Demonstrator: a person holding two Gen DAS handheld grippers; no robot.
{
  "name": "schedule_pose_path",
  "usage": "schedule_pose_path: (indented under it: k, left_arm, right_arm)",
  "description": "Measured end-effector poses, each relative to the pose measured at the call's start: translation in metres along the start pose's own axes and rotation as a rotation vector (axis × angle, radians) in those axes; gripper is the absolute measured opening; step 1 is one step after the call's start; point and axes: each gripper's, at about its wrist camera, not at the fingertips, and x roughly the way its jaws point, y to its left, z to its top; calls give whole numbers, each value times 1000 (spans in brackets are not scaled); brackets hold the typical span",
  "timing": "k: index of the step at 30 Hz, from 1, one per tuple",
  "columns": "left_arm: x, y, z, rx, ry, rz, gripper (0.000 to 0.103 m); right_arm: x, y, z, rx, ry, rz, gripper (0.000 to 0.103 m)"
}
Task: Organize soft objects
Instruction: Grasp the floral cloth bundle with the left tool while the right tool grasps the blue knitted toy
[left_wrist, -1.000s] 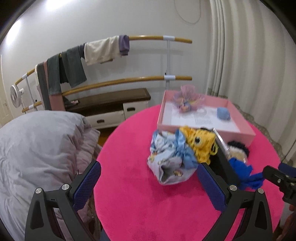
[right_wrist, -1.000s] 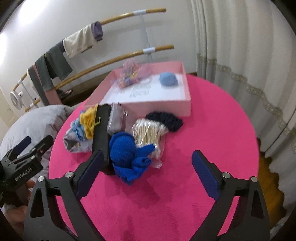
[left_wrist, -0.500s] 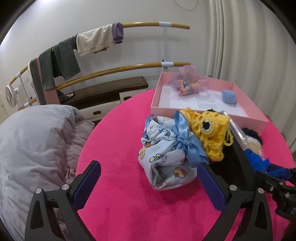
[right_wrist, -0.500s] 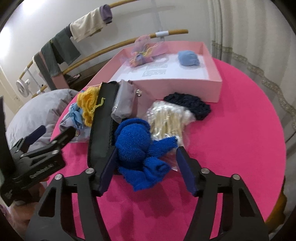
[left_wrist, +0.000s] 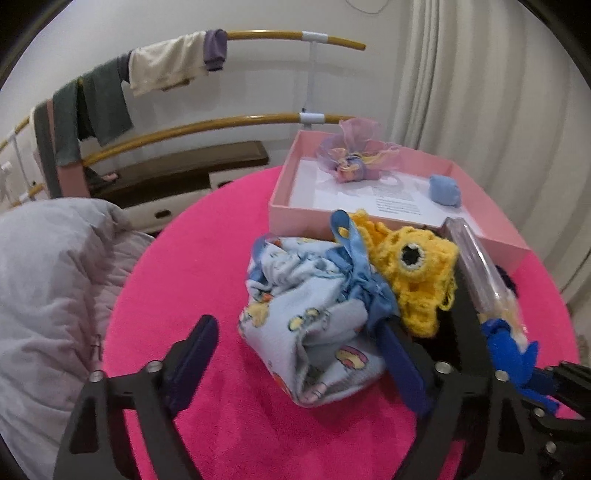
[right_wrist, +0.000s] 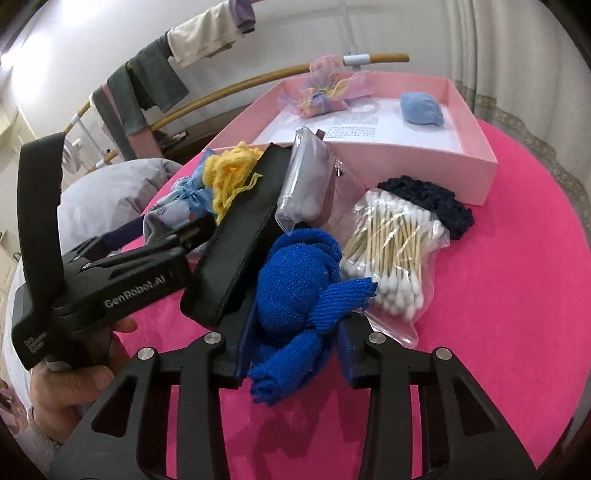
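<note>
A light-blue printed cloth pouch (left_wrist: 314, 325) with a satin bow lies on the pink round table (left_wrist: 207, 229). My left gripper (left_wrist: 299, 354) is open around it, right finger touching its side. A yellow crochet toy (left_wrist: 413, 273) lies beside it. My right gripper (right_wrist: 295, 339) is shut on a royal-blue knitted cloth (right_wrist: 299, 291). A pink box (right_wrist: 424, 155) at the back holds a light-blue soft ball (right_wrist: 421, 107) and an organza sachet (right_wrist: 321, 96).
A black case (right_wrist: 240, 236), a grey zip pouch (right_wrist: 306, 192), a bag of cotton swabs (right_wrist: 399, 254) and a dark navy knit piece (right_wrist: 432, 199) lie by the box. A grey duvet (left_wrist: 48, 288) lies left of the table. Curtains hang right.
My left gripper moved in over the printed pouch and narrowed around it. My right gripper moved forward and closed from wide open onto the royal-blue cloth.
</note>
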Motion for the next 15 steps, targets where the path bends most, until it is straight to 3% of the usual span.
schedule_pose_path:
  k: [2,3,5,7,11,12,15]
  left_arm:
    - [0,0,0,10,-8,17,88]
    - [3,0,2,12,-9,28,97]
    - [8,-1,3,7,-1,14,97]
    - [10,1,4,-20,22,-56,73]
    - [5,9,3,-23,25,-65,60]
    - [3,11,1,-25,24,-61,52]
    - [-10,21,-6,-26,22,-65,48]
  right_arm:
    - [3,-1,0,12,3,-2,40]
    - [6,-1,0,15,5,-2,40]
    - [9,1,0,11,6,-1,39]
    - [9,0,-1,19,1,6,37]
    - [-1,-5,-5,37,-9,16,35]
    - [-5,-8,-6,46,-14,21,35]
    - [-11,-13,-8,59,-19,21,35]
